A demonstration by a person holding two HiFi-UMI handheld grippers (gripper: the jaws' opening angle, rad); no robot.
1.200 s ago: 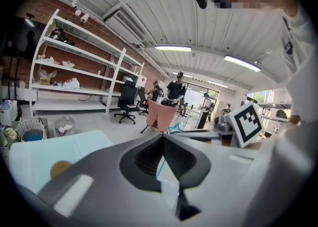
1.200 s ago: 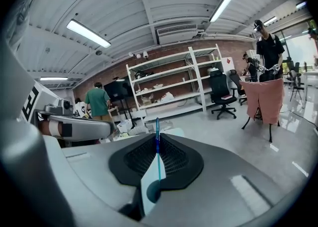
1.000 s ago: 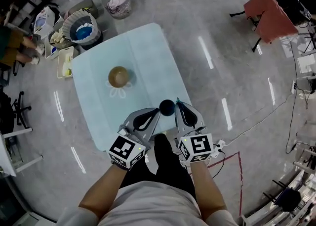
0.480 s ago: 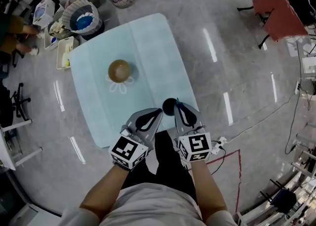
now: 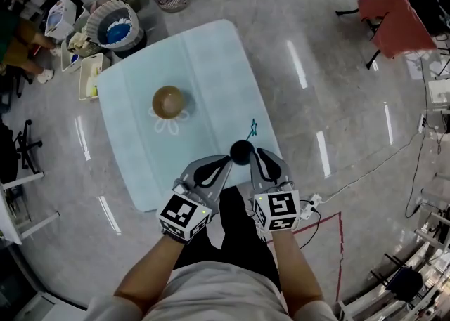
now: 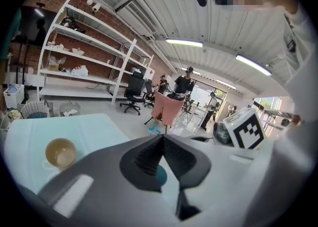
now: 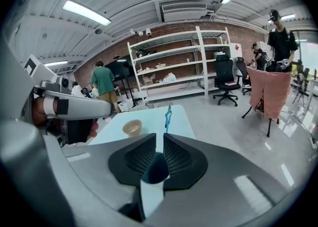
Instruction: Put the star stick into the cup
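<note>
Right gripper point(image 7: 159, 141) clamps star stick point(image 7: 168, 116), star pointing forward.

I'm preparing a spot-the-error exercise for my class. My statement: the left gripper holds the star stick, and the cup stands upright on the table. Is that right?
Not quite. It is the right gripper that holds the star stick, its jaws shut on the stick's dark lower end, as the right gripper view shows. The cup does stand upright on the table.
</note>
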